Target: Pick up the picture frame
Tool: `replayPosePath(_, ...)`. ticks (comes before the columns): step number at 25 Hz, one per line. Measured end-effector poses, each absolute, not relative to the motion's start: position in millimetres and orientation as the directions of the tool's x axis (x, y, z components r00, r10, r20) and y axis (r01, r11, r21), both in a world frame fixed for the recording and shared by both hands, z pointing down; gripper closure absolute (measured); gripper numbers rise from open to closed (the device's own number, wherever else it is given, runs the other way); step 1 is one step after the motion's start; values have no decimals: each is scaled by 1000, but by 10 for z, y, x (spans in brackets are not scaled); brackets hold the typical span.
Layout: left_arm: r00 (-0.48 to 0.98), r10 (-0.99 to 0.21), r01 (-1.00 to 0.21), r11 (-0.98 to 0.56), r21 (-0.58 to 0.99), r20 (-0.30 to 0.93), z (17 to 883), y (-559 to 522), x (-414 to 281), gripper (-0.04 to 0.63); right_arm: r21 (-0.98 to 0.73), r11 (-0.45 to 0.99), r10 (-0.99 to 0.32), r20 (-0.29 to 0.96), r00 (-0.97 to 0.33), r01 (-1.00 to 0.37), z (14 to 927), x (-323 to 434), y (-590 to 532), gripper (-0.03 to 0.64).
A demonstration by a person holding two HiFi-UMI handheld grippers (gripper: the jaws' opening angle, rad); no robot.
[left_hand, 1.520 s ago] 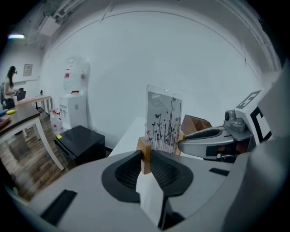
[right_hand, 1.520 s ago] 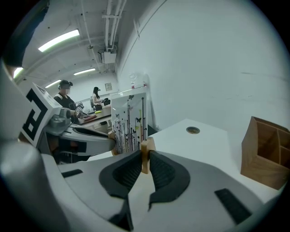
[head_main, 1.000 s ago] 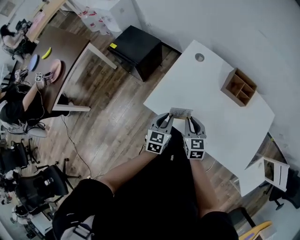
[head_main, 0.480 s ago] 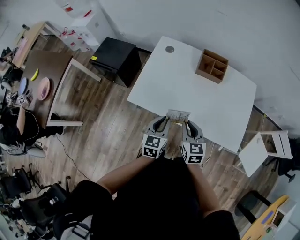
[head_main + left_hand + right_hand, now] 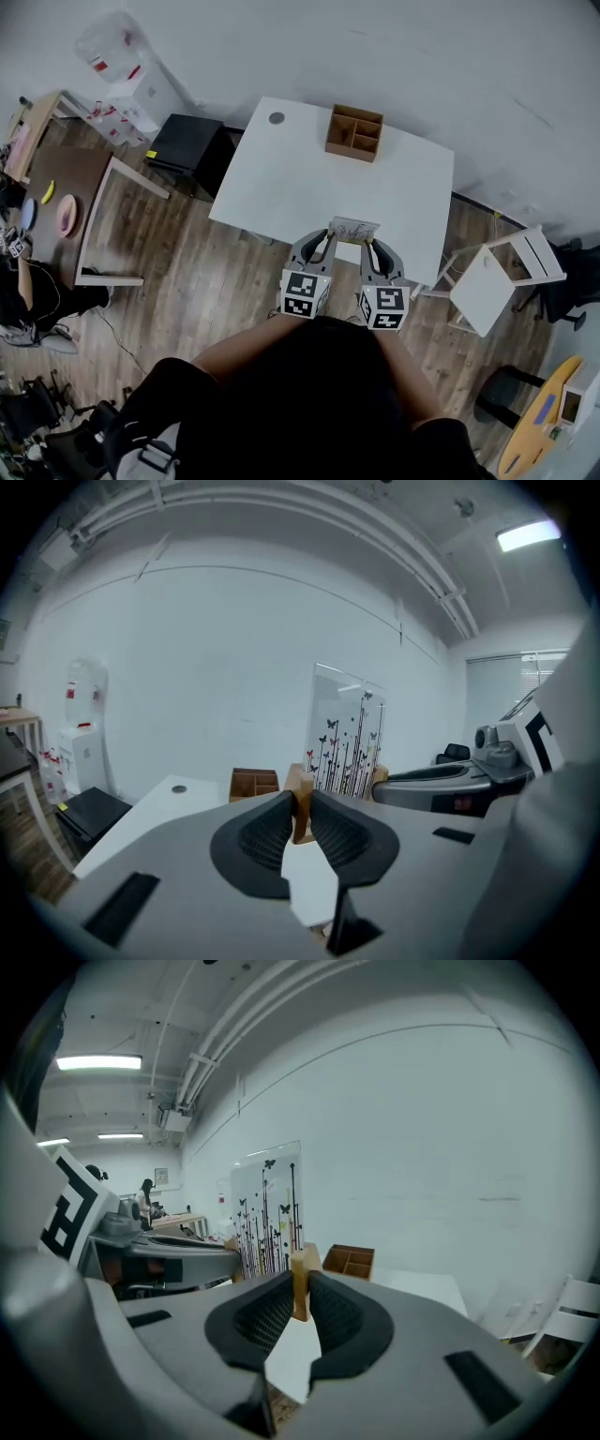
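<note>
**What I cannot see**

My left fingers (image 5: 263, 831) cover the lower part of one wooden foot (image 5: 300, 782) of the picture frame (image 5: 345, 731); my right fingers (image 5: 335, 1316) cover the base of its other foot (image 5: 300, 1274). In the head view the frame's print is too small to read, and my body (image 5: 300, 394) hides the floor (image 5: 187, 281) beneath me.

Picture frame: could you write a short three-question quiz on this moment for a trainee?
1. True or false: the picture frame lies flat on the white table.
2. What is the left hand-held gripper clamping? A) the frame's clear panel B) the frame's wooden end block C) nothing
3. Fill in: the wooden organizer sits near the table's ___ edge, toward the wall.

Key: 1 false, it is held upright; 2 B; 3 far.
</note>
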State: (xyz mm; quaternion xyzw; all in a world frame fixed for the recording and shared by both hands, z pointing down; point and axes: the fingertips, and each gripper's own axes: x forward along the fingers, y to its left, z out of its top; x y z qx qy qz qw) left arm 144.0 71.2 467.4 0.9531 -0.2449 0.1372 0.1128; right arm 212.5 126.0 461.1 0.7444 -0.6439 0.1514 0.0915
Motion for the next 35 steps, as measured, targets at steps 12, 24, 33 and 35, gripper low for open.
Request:
replayPosePath(12,901,-316,-370,-918,146,297,4535,1402,2211,531,-17,-297,-916,289,280,-955,4440,2809,2042,549)
replayPosePath(24,932,-216,-270,-950,160,292,4579,2111,2762,531,-15,-389,-885,284,369,-921,4476,3291,2809,549)
replayPosePath(33,930,-213,-271,-948,168,301,4700,2536,2945,530,-23,-396,-884,280,374,-918,4599,3493,3221,549)
replayPosePath(35,928,-213,-273,-947,168,306,4749,2606,2995,531,-27,-393,-885,281,371,-919,4648,3545,3290,549)
